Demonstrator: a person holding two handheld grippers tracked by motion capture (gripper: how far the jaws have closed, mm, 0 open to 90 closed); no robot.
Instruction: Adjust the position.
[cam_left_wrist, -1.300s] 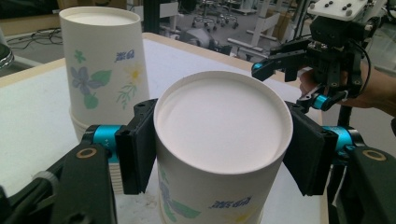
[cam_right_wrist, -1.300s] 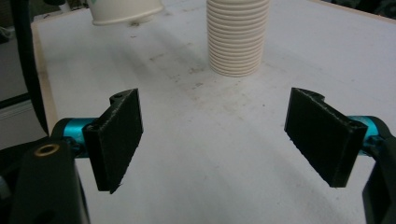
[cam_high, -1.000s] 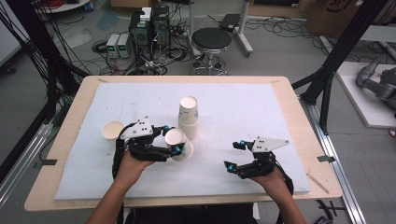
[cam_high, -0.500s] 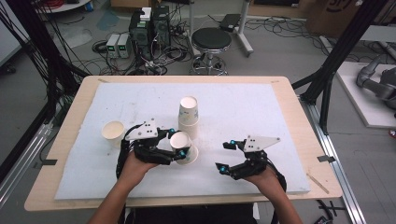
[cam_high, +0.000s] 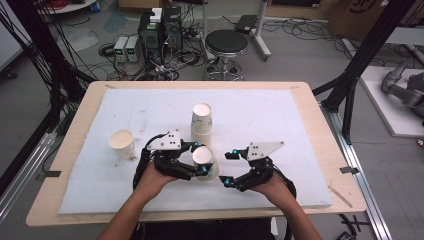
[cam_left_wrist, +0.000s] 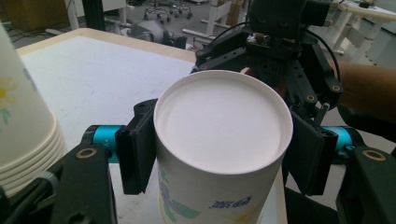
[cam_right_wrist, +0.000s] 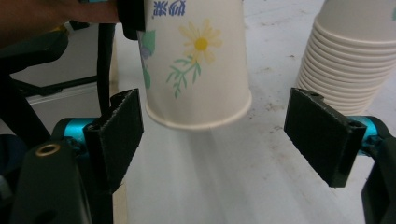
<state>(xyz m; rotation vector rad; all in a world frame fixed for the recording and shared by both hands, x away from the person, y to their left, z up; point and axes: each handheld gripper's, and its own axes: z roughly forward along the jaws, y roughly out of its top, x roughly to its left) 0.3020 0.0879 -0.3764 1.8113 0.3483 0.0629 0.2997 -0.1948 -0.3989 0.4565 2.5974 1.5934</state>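
A flower-printed paper cup (cam_high: 203, 158) (cam_left_wrist: 222, 135) is held upside down just above the white mat (cam_high: 280, 120), with my left gripper (cam_high: 200, 162) (cam_left_wrist: 219, 158) shut on its sides near the base. From the right, my right gripper (cam_high: 229, 168) (cam_right_wrist: 224, 140) stands open, its pads (cam_right_wrist: 119, 135) spread on either side below the cup's rim (cam_right_wrist: 198, 119) without touching it. A stack of upside-down cups (cam_high: 202, 120) (cam_right_wrist: 355, 60) (cam_left_wrist: 23, 126) stands just behind the held cup.
A single upright cup (cam_high: 122, 143) stands on the mat at the left. The wooden table edge (cam_high: 320, 120) frames the mat. Beyond the table are a stool (cam_high: 226, 42), computer boxes and cables on the floor.
My left gripper has carried the cup a little to the right. My right gripper has come leftwards, up to the cup.
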